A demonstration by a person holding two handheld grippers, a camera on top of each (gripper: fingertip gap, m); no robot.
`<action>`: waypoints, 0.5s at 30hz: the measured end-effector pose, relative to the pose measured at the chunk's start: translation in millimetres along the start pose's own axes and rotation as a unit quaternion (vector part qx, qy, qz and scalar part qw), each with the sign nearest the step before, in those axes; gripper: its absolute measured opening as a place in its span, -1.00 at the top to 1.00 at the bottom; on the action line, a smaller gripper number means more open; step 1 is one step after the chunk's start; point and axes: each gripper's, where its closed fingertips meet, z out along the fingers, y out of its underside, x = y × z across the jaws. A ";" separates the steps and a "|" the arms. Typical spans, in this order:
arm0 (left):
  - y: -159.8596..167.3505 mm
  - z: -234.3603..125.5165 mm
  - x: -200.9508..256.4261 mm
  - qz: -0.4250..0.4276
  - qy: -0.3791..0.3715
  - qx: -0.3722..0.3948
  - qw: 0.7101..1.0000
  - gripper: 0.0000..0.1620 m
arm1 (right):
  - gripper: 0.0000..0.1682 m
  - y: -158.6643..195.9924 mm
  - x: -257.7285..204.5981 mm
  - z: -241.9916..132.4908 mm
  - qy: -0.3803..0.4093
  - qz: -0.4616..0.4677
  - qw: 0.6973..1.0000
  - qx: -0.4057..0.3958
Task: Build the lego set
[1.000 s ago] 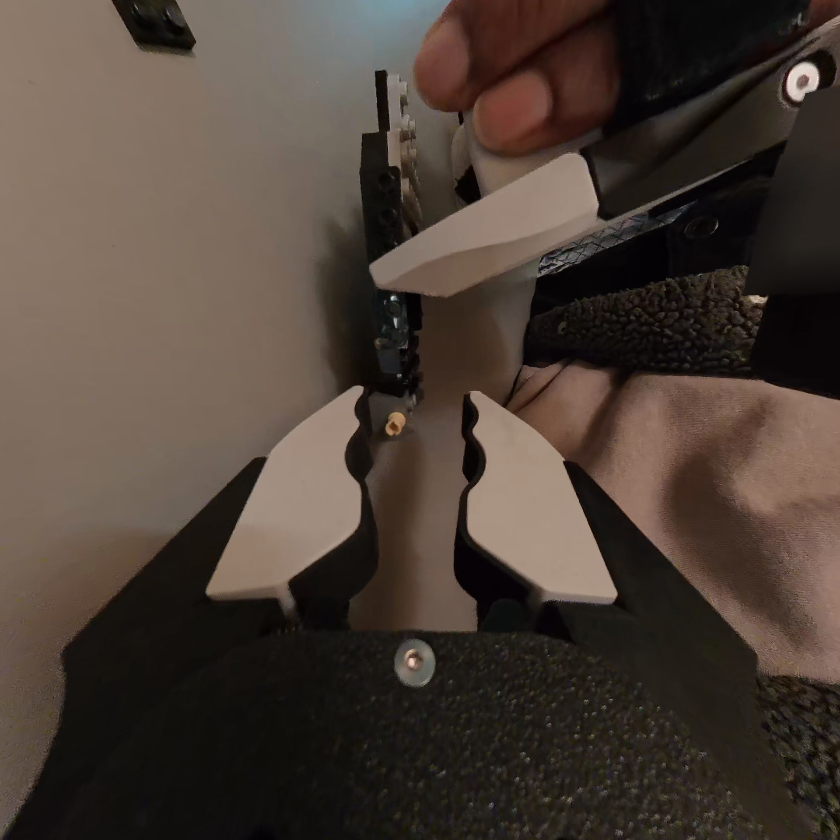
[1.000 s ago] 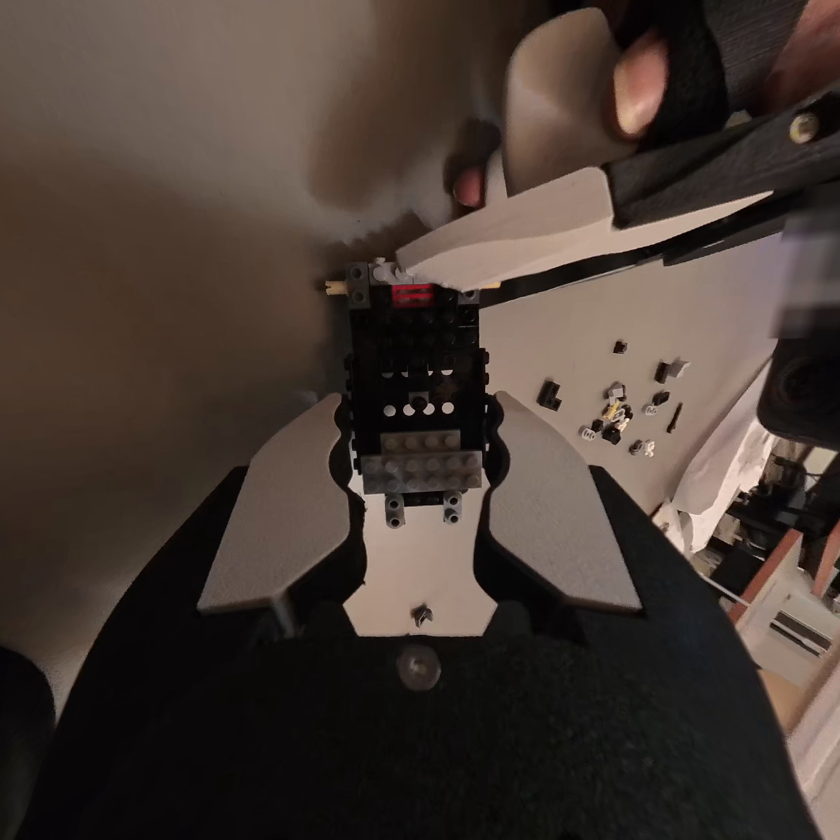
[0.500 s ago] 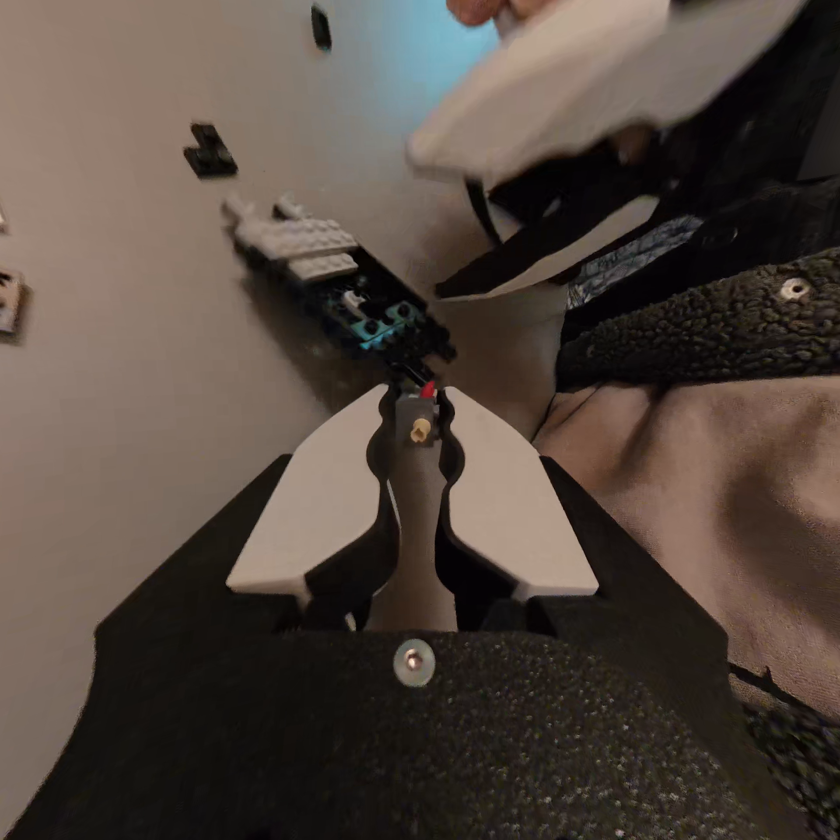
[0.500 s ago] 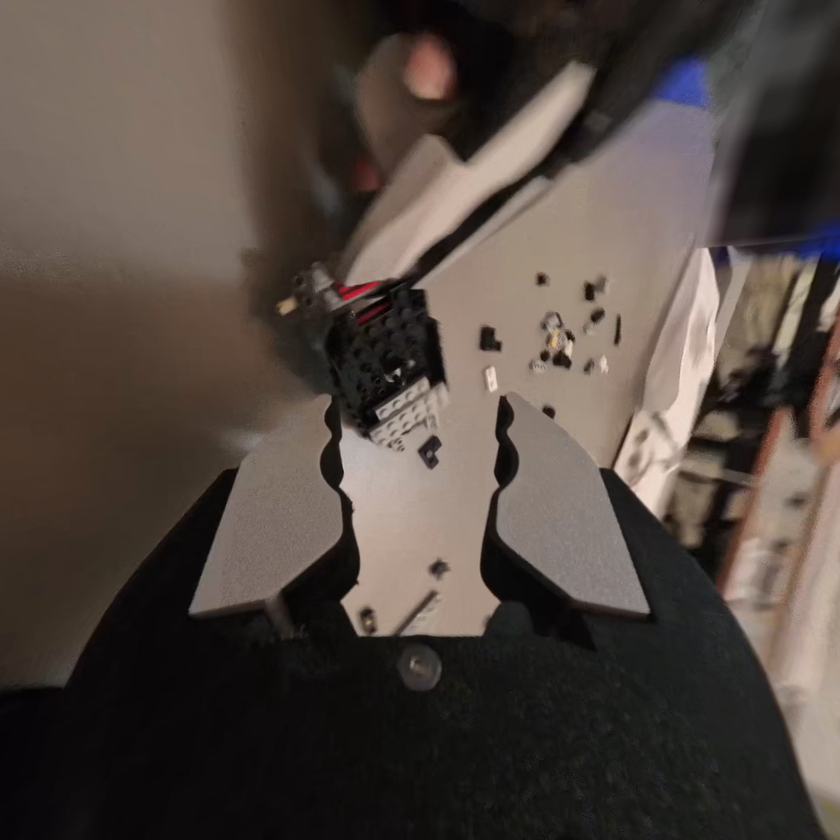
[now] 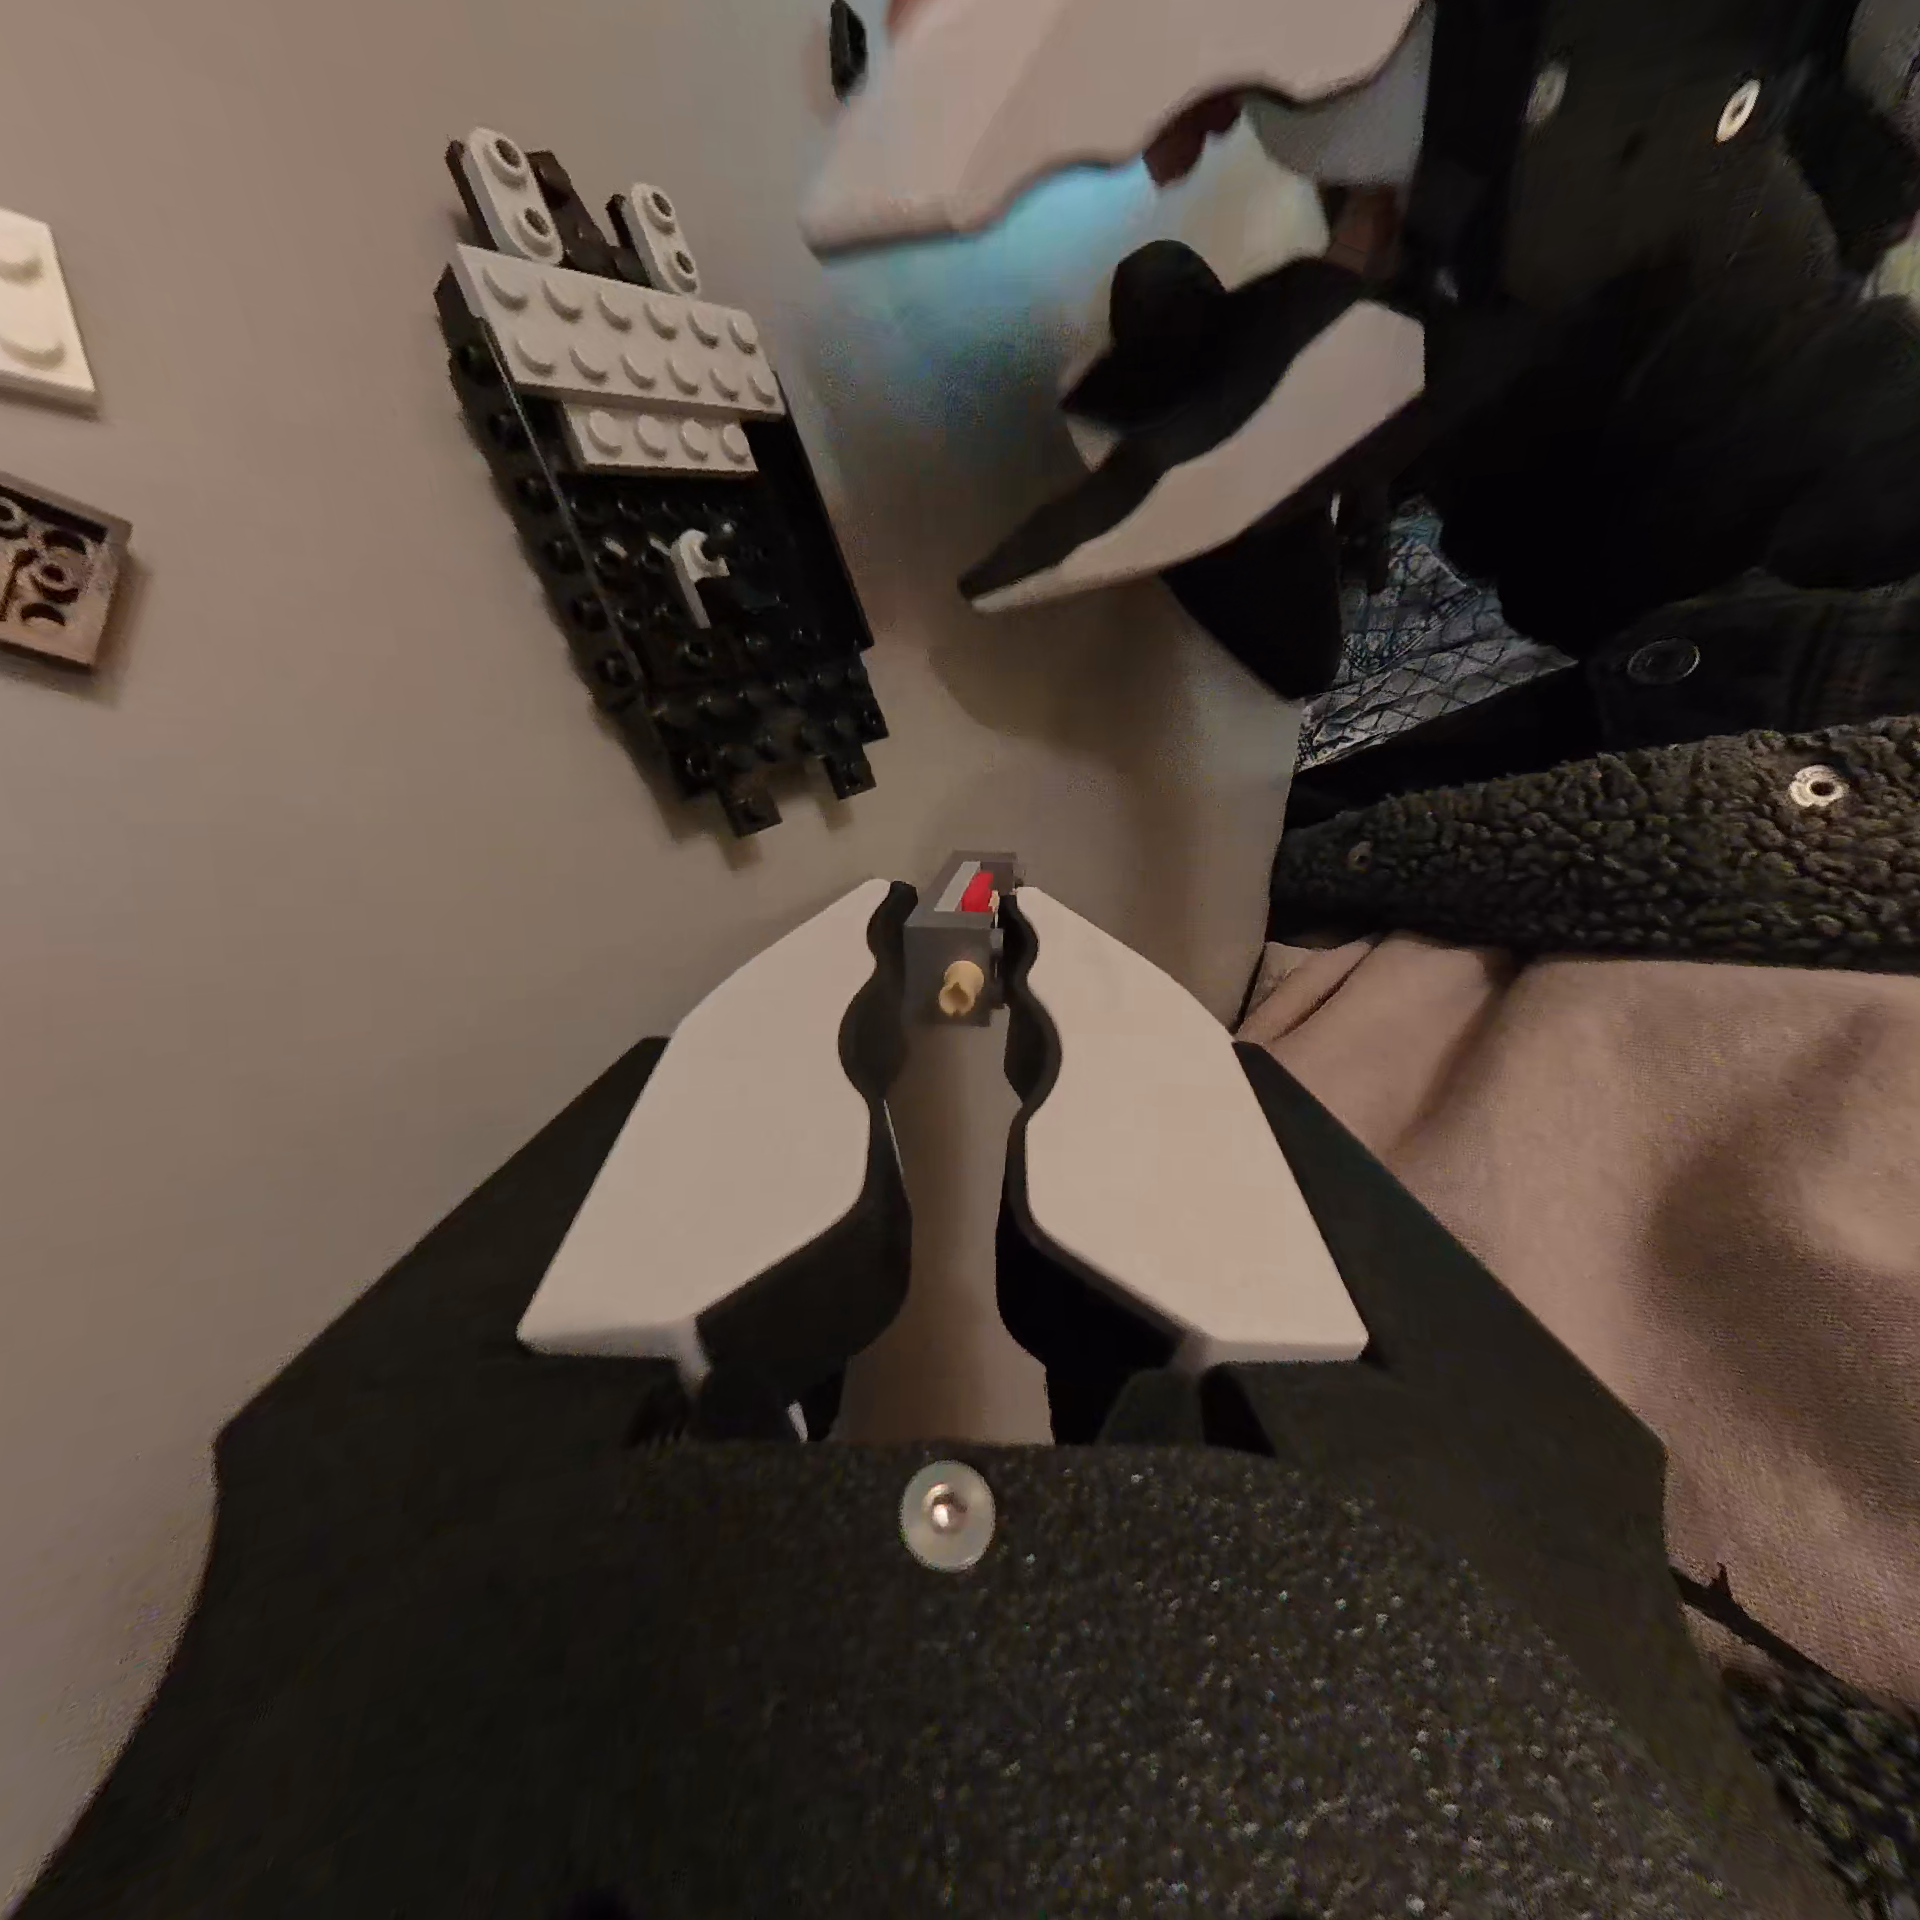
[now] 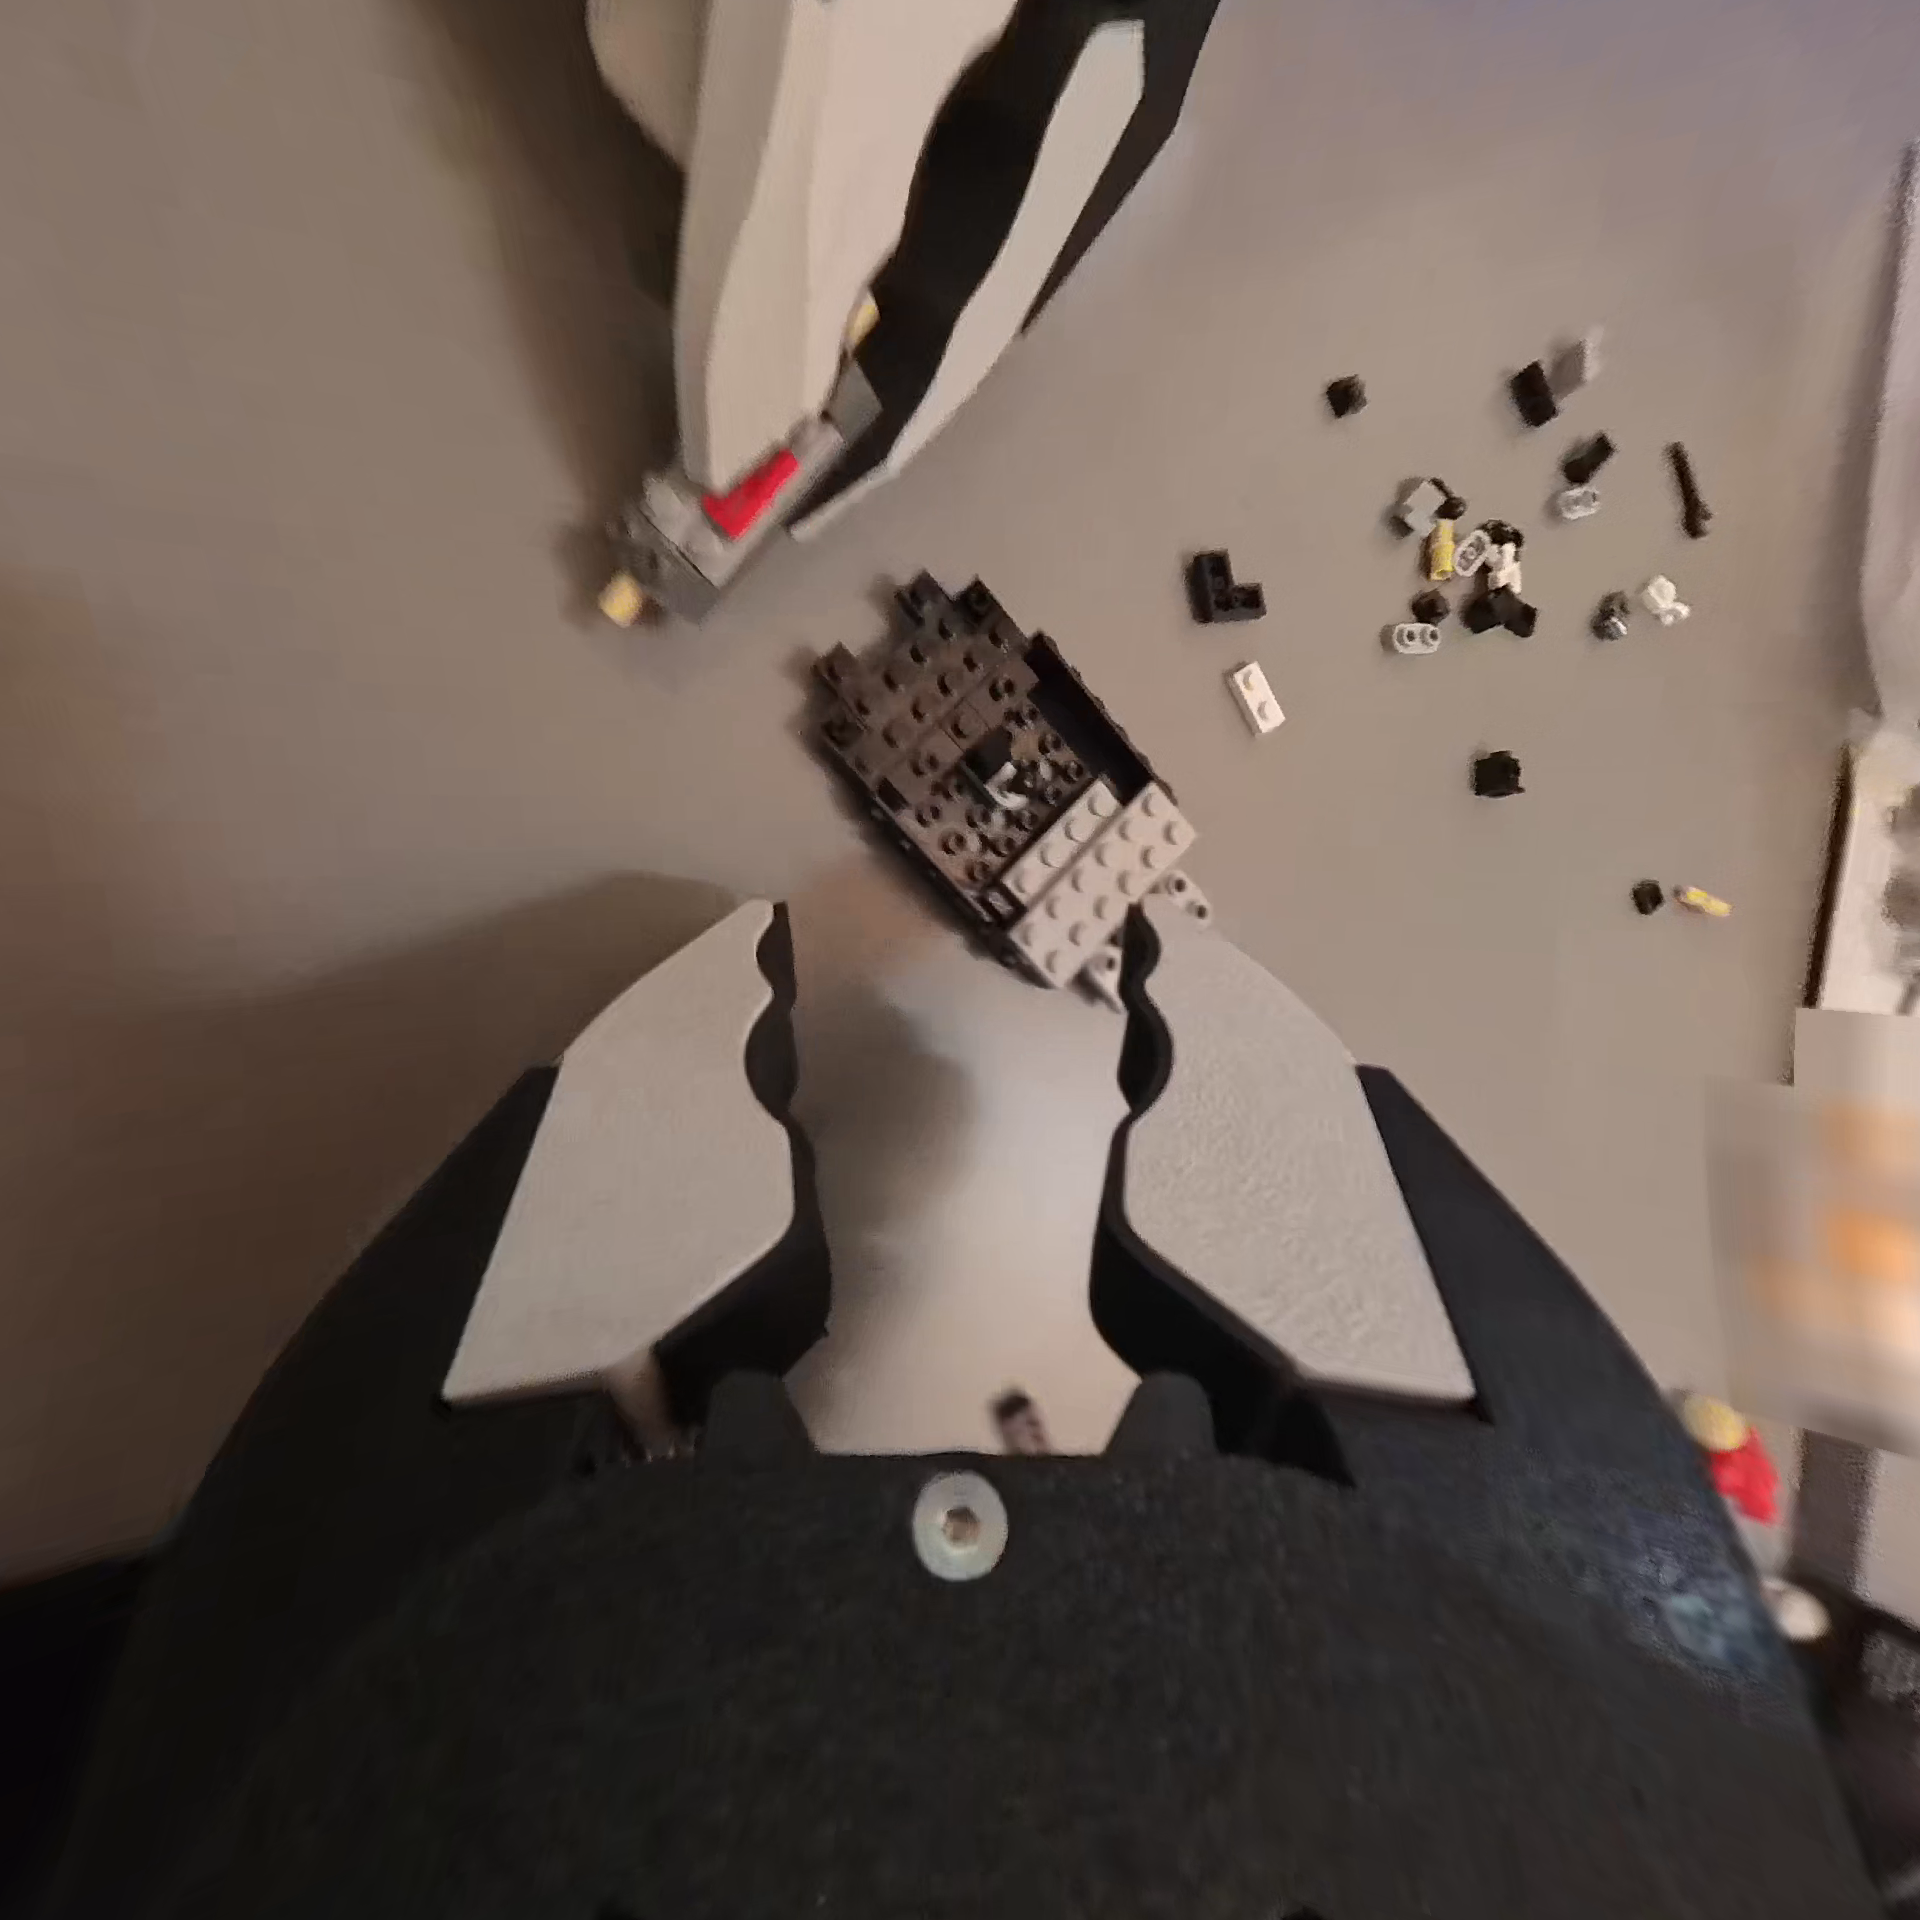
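My left gripper (image 5: 956, 920) is shut on a small grey piece with a red part and a tan pin (image 5: 961, 940), held above the table. It also shows in the right wrist view (image 6: 717, 520), gripped by the left gripper's fingers (image 6: 748, 312) coming from the top. The black lego chassis with light grey plates (image 5: 655, 499) lies flat on the table, apart from the piece; in the right wrist view it (image 6: 997, 779) lies just beyond my right gripper (image 6: 956, 935), which is open and empty. The right gripper's fingers (image 5: 1195, 520) show at the upper right of the left wrist view.
Several small loose lego parts (image 6: 1475, 561) are scattered on the grey table at the right, with a black L-shaped piece (image 6: 1221, 592) and a white plate (image 6: 1259, 698). A white plate (image 5: 31, 312) and a dark grey plate (image 5: 52, 577) lie at the far left. A person's clothing (image 5: 1558, 1143) fills the right. Spacing between my two grippers at the tips: around 8 cm.
The left gripper closed on the grey end piece and pulled it off the chassis. The right gripper let go of the chassis, which now lies flat, and drew back.
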 end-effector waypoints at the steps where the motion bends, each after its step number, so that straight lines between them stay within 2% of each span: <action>1: 0.7 0.2 -0.7 -0.005 0.000 -0.002 1.000 0.81 | 0.22 3.7 5.4 2.9 -0.017 -0.018 1.000 -0.017; 3: 2.1 0.6 -3.0 -0.016 -0.003 -0.006 1.000 0.80 | 0.13 5.9 8.8 8.5 -0.073 -0.039 0.996 -0.042; 7: 1.3 -1.3 -6.5 -0.028 -0.015 -0.004 1.000 0.81 | 0.11 4.1 12.6 16.5 -0.137 -0.055 0.986 -0.075; 11: -6.7 -8.8 1.9 -0.018 0.004 0.031 0.999 0.80 | 0.24 -37.3 -4.0 6.1 -0.168 0.025 0.985 0.023; 13: -14.9 -15.7 10.0 0.024 0.008 0.065 0.998 0.80 | 0.25 -52.3 -19.3 0.7 -0.194 0.087 0.975 0.068; 15: -27.3 -23.6 27.0 0.066 0.025 0.113 0.991 0.80 | 0.41 -63.4 -29.3 -0.9 -0.209 0.155 0.959 0.110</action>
